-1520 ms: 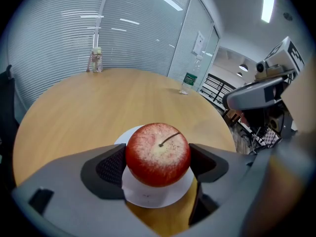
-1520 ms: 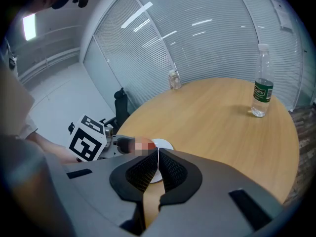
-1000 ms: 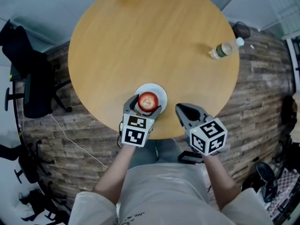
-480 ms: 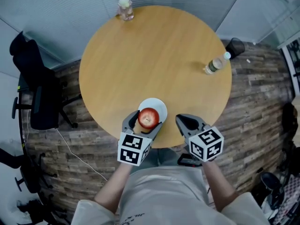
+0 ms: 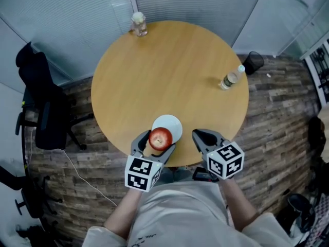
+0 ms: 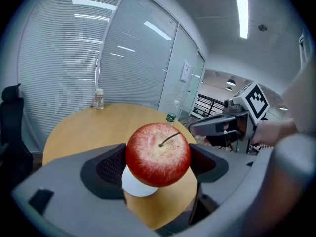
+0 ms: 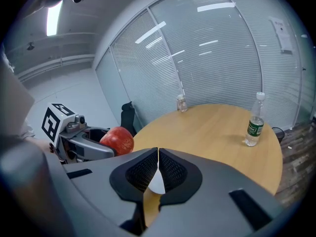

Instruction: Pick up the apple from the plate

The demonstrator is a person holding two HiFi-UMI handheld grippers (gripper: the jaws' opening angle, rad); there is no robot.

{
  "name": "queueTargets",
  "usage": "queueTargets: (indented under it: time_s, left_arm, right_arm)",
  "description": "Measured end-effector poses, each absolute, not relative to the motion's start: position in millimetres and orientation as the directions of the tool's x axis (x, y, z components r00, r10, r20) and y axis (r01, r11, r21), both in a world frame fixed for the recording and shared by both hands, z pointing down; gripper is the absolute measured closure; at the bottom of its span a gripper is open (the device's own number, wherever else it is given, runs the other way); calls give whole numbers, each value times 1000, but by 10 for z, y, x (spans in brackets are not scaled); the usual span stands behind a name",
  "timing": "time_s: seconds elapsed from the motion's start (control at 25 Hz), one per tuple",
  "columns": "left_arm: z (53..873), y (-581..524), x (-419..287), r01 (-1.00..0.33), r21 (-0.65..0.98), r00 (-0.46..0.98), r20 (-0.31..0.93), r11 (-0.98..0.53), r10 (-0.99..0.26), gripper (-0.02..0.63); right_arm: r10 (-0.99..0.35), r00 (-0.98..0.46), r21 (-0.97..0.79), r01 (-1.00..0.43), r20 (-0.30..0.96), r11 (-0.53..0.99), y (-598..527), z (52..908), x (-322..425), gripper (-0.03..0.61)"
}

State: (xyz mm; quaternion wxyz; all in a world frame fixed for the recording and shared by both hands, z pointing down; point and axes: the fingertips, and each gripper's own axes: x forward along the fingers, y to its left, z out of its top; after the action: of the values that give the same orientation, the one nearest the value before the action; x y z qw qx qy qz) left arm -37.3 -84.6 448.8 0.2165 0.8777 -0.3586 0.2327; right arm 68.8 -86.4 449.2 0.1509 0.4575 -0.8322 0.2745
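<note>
Now: the apple (image 5: 160, 138) is pinched between the fingers of the left gripper (image 5: 156, 144), one pad on each flank and the stem up. It hangs over the near-left rim of the plate (image 5: 174, 123) and looks raised off it.
Right gripper (image 5: 201, 136): fingers pressed together on nothing, parked just right of the plate.
Step in hand: the lift, probably most of the way done. Bring it straight up, with an even squeeze and the pads on the apple's widest part.
Handling: round, smooth skin could roll in the pads if the gripper tilts, so keep the stem pointing up.
Edges: the plate sits close to the near rim of the surface (image 5: 169, 71). An apple that slipped there could roll off toward the person.
Open room: bare wood lies wide beyond the plate, and nothing stands over it.
Bystanders: a water bottle (image 5: 230, 78) stands far right of the plate and a small jar (image 5: 138, 23) at the far rim. Both are well apart from it.
</note>
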Motion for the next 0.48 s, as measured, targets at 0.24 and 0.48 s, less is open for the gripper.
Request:
queueTargets:
  time_s: [0.24,0.48]
  left_arm:
    - [4394,-798,-455,-723,251,660,525,-643,-537,218]
    - [4296,-779,-451,-715,255,673,503,-651,-542,218]
  right_arm:
    - [-705,-527,-306,-849,474,430,-861,4311,688,548]
    - [-718,-526,-283,-850,456,444,-852,4205,680,548]
